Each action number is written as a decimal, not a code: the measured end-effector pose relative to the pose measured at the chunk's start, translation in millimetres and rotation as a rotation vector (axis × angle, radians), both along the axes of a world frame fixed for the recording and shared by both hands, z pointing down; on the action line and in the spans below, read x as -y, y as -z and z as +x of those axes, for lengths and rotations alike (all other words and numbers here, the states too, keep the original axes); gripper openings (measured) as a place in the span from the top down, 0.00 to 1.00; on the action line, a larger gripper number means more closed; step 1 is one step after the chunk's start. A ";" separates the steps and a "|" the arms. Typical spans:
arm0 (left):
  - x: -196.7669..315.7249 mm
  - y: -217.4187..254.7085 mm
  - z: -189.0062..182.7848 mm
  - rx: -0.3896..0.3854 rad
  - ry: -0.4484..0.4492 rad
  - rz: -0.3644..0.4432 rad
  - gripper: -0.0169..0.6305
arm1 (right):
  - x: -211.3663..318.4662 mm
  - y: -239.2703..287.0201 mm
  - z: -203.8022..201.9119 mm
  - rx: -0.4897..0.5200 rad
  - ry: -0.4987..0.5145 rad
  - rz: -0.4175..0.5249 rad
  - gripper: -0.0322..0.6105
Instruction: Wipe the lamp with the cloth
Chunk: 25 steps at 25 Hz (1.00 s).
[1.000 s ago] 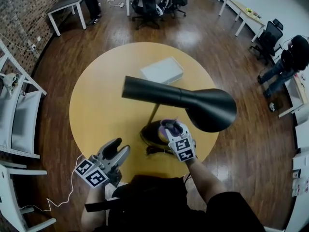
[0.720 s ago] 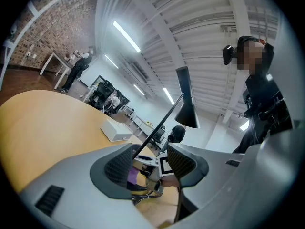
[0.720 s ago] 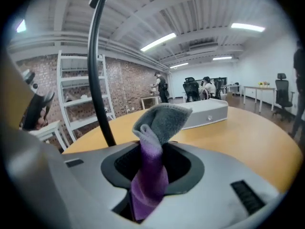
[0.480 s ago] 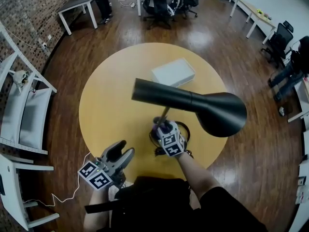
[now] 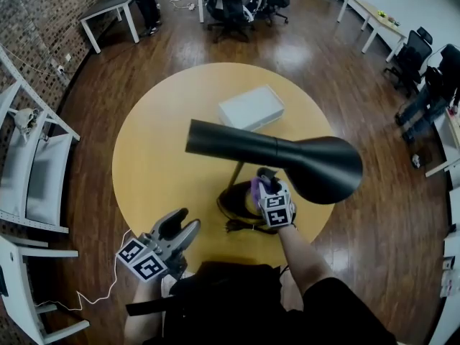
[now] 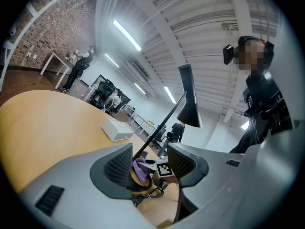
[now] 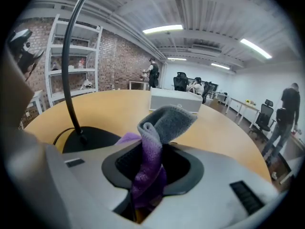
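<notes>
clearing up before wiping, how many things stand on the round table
2. The black lamp stands near the table's front edge; the white box lies beyond it toward the far edge. Something small may hide under the lamp's shade.

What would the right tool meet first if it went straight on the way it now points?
Probably the bare tabletop just ahead, since the right tool, holding the cloth, tilts downward; the white box lies farther along that line. Depth is unclear.
</notes>
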State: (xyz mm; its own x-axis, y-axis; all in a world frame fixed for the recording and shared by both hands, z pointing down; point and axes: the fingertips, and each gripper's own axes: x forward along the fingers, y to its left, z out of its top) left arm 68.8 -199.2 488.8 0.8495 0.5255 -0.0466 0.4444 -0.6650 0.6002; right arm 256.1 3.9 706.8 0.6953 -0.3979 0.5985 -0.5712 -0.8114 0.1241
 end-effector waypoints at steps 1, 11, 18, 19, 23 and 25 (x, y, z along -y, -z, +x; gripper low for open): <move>-1.2 -0.8 1.4 0.001 -0.005 -0.002 0.65 | -6.2 0.8 -1.6 0.002 -0.007 0.003 0.78; -18.2 -1.0 8.7 -0.011 -0.046 -0.023 0.65 | -41.2 -4.5 -30.4 0.254 -0.197 0.296 0.78; -20.3 1.9 12.3 -0.033 -0.054 -0.046 0.65 | -50.2 -1.1 -53.7 0.426 -0.296 0.562 0.78; -19.9 2.3 11.8 -0.035 -0.052 -0.049 0.65 | -49.1 -1.3 -59.6 0.435 -0.290 0.563 0.78; -17.3 2.3 11.1 -0.044 -0.038 -0.069 0.65 | -39.2 -2.1 -81.4 0.428 -0.220 0.494 0.78; -15.2 0.8 10.5 -0.042 -0.030 -0.077 0.65 | -34.0 -3.1 -87.0 0.403 -0.190 0.438 0.78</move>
State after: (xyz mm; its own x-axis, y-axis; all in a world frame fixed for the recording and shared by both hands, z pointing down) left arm 79.4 -184.1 488.0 0.8298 0.5442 -0.1237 0.4896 -0.6035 0.6294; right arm 169.2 38.0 709.9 0.5314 -0.5575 0.6379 -0.3447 -0.8301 -0.4383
